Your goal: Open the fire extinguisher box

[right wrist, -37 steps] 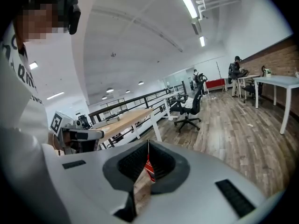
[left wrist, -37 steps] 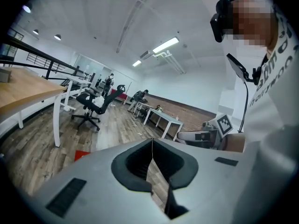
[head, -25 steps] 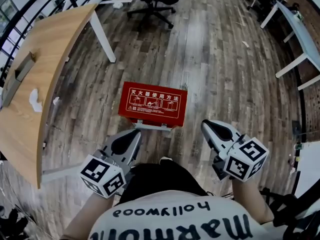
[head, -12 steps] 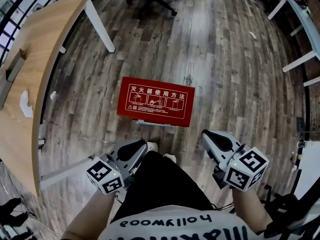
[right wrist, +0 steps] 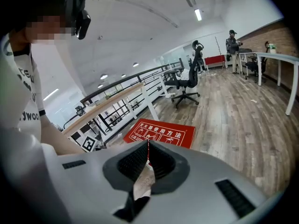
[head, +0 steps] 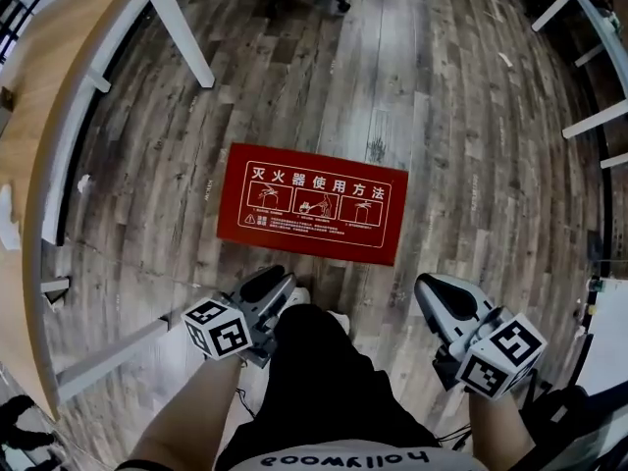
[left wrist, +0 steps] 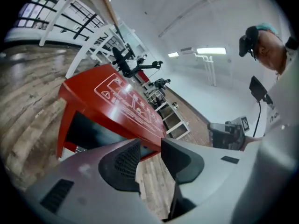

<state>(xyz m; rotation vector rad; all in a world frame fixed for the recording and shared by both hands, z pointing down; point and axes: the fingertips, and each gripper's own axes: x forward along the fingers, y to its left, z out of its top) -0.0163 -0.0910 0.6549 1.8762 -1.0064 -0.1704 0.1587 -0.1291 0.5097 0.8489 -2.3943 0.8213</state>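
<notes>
A person holds both forearms low and forward, one on each side of their knees. The left hand-held gripper [head: 275, 283] points at the near edge of the red fire extinguisher box [head: 312, 204]. Its jaws have just been opening and stand apart with nothing between them. The right hand-held gripper [head: 437, 297] angles down with its jaws together and empty. The box lies closed on the wood floor [head: 471, 145], just beyond both grippers and touching neither. Its lid reads "灭火器使用方法" in white above three pictograms. A wooden desk [head: 39, 86] stands at far left.
</notes>
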